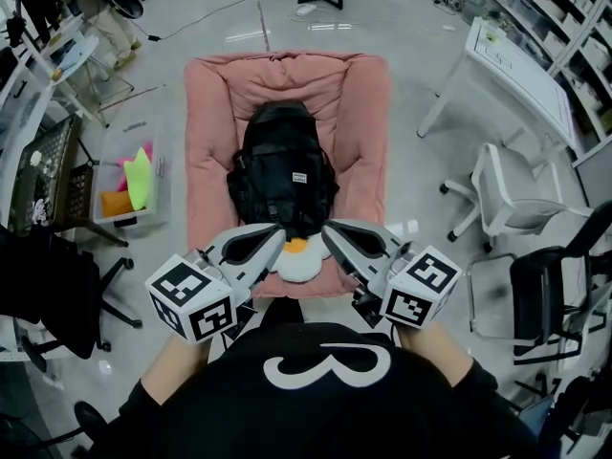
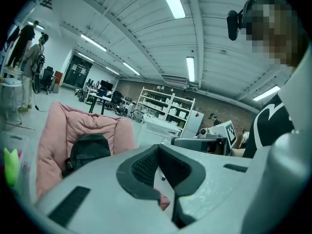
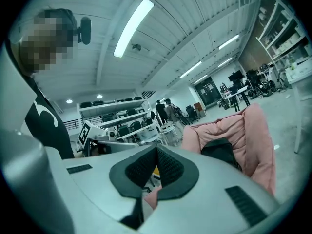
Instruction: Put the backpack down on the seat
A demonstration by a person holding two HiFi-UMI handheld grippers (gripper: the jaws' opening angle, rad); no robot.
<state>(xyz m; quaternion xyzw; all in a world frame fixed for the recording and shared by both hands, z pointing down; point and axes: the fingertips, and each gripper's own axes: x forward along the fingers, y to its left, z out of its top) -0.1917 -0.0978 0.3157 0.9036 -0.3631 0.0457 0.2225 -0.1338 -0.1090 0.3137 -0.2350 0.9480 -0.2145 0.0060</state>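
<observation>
Left gripper (image 1: 277, 231) and right gripper (image 1: 331, 229): both have jaws pressed together with nothing between them; the backpack (image 1: 282, 165) sits ahead of both tips, propped against the back of the pink seat (image 1: 368, 113), clear of either gripper; placement looks done. Risks, as judged: the pack leans rather than lies flat, so it may slump toward your tips onto the white and yellow soft item (image 1: 298, 258) just under them; if you swing either gripper forward, you could knock it over.

matt blk backpack (image 1: 281, 170) – plush pink seat (image 1: 363, 122)
</observation>
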